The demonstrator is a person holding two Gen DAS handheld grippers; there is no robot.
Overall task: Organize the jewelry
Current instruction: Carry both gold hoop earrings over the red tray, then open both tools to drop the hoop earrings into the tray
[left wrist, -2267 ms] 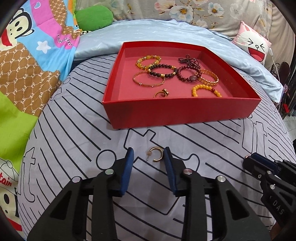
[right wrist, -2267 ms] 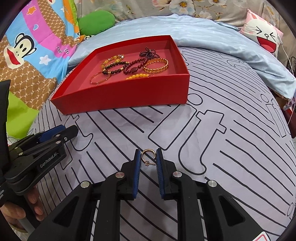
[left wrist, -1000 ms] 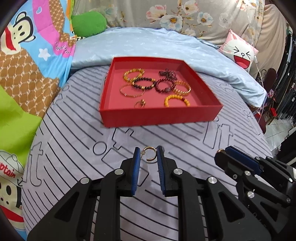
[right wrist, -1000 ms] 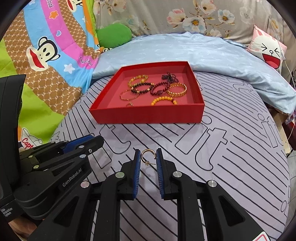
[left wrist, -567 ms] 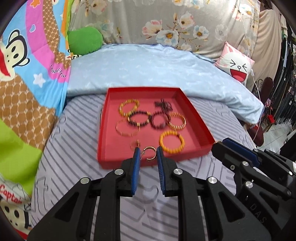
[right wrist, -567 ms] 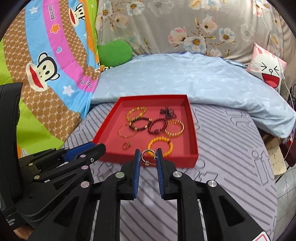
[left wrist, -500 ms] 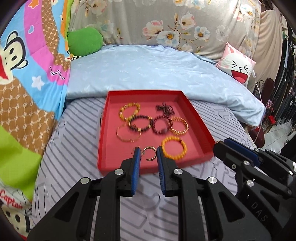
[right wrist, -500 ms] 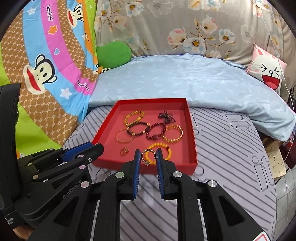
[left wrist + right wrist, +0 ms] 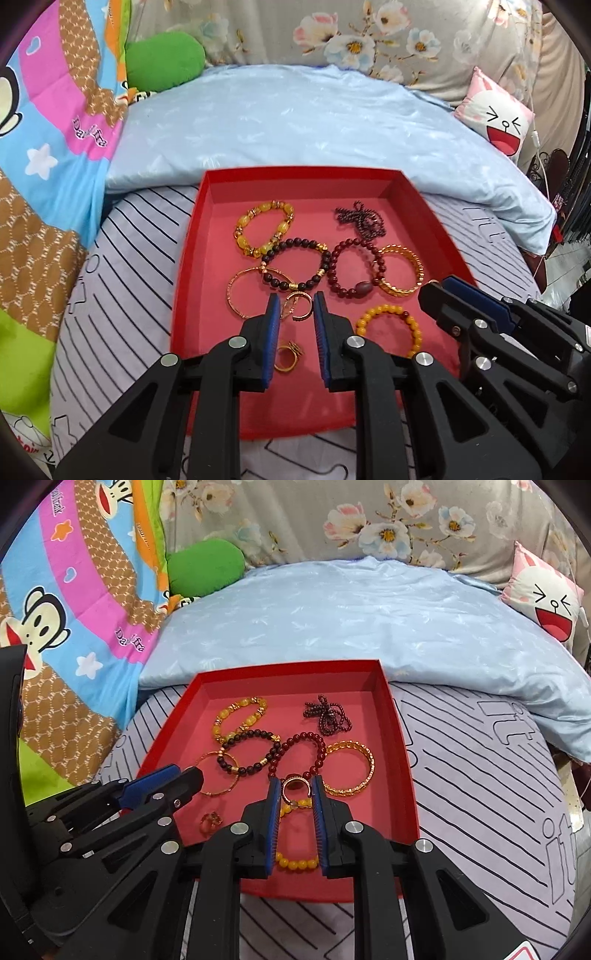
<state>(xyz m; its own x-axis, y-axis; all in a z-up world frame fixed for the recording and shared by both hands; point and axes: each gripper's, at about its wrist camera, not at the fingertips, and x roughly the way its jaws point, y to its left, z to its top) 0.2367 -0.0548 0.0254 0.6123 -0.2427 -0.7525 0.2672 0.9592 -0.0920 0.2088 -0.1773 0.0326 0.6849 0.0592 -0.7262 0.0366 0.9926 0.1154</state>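
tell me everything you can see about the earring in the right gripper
The earring is a small gold-coloured open hoop with a thin post near its lower end. It stands roughly upright, pinched between the blue pads of the right gripper, held in the air over the red tray, above the orange bead bracelet.

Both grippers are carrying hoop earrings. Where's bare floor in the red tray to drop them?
Red tray: bare strip along the left wall, beside the yellow bead bracelet and thin gold bangle; bare band under the back wall. Centre and right are crowded with overlapping bracelets.
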